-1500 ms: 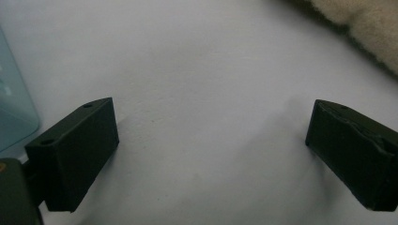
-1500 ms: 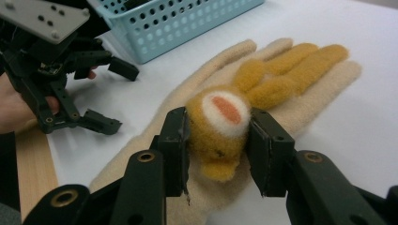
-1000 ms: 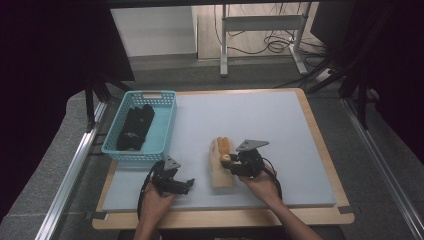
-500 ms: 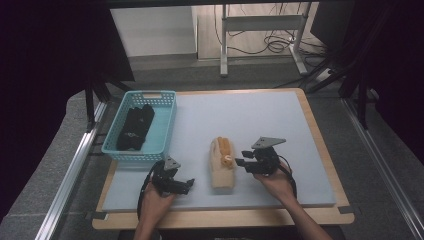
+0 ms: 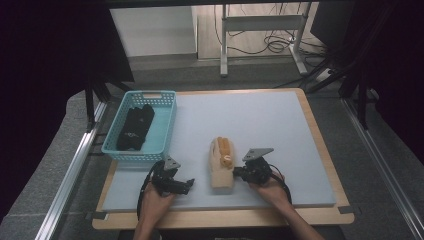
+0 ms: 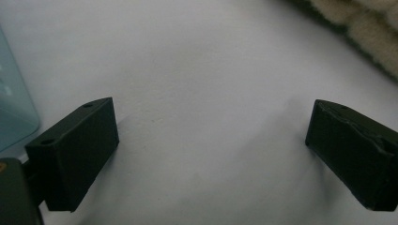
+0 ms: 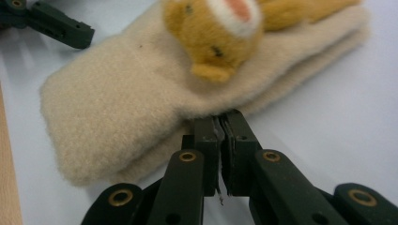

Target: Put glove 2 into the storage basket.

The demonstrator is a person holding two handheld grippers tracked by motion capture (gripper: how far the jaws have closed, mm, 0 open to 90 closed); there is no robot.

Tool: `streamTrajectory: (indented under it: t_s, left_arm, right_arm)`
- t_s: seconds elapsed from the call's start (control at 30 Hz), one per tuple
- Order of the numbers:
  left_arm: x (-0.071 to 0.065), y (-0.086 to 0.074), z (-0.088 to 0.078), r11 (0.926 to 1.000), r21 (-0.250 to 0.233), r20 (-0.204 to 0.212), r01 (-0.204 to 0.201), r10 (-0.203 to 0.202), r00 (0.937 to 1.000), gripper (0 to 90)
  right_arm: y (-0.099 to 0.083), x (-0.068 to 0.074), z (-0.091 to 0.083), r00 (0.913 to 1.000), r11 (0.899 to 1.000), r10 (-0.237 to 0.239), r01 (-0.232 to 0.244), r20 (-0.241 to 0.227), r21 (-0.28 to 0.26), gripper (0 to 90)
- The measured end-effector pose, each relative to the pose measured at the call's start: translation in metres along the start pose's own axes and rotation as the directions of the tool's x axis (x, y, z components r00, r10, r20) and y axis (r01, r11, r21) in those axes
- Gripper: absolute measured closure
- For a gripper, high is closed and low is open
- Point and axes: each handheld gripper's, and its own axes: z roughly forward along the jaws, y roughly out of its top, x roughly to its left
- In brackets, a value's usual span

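The beige mitten, bearing an orange bear face, lay flat on the pale worktop, near its front edge and between the two hands. The right tongs stood at the mitten's right edge. In the right gripper view their jaws had just been closing and were brought together, tips against the mitten's lower edge; whether any cloth was pinched between them could not be made out, as the tips met right at the fabric's margin. The left tongs rested low over the worktop just left of the mitten, apart from it. In the left gripper view their jaws stood wide apart with bare worktop between them, the mitten's fleece at the upper right corner and the basket wall at the left. The light blue basket sat at the worktop's left side, holding a black item, possibly gloves.
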Motion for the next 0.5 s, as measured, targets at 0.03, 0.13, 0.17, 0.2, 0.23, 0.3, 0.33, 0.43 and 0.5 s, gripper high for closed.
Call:
streamTrajectory:
  t_s: [0.03,0.13,0.17,0.2,0.23,0.3,0.33,0.43,0.5]
  left_arm:
    - [0.000,0.000,0.000,1.0000,0.000,0.000,0.004,-0.004,1.0000,3.5]
    - [0.001,-0.001,-0.002,1.0000,-0.003,0.008,0.005,-0.005,1.0000,4.0]
    - [0.001,-0.001,-0.002,1.0000,0.001,0.004,0.004,-0.004,1.0000,4.0]
    - [0.002,-0.002,-0.003,1.0000,0.001,0.003,-0.005,0.005,1.0000,4.1]
    - [0.003,-0.004,-0.005,1.0000,0.005,0.000,-0.006,0.006,1.0000,4.1]
    - [0.007,-0.007,-0.007,1.0000,0.001,0.001,0.005,-0.005,1.0000,4.0]
    - [0.009,-0.008,-0.008,1.0000,0.002,-0.004,0.003,-0.003,1.0000,4.7]
    - [0.013,-0.010,-0.011,0.9999,0.002,-0.011,0.010,-0.010,0.9999,4.4]
    - [0.014,-0.011,-0.011,0.9999,0.005,-0.013,0.016,-0.016,0.9998,3.3]
  right_arm:
    - [0.001,0.002,0.002,1.0000,1.000,-0.005,0.005,-0.001,0.001,84.2]
    - [0.004,0.007,0.008,0.9998,1.000,-0.011,0.011,-0.016,0.002,83.9]
    - [0.005,0.009,0.010,0.9997,1.000,-0.015,0.015,-0.018,0.004,83.6]
    - [0.008,0.012,0.014,0.9995,1.000,-0.024,0.024,-0.023,0.005,83.3]
    - [0.008,0.012,0.014,0.9995,1.000,-0.024,0.024,-0.023,0.005,83.3]
    - [0.010,0.015,0.018,0.9992,1.000,-0.027,0.027,-0.029,0.002,82.9]
    - [0.012,0.016,0.021,0.9991,1.000,-0.028,0.028,-0.033,0.001,82.7]
    - [0.017,0.022,0.028,0.9985,0.999,-0.037,0.037,-0.039,-0.004,82.2]
    - [0.020,0.025,0.033,0.9981,0.999,-0.044,0.044,-0.043,-0.007,81.8]
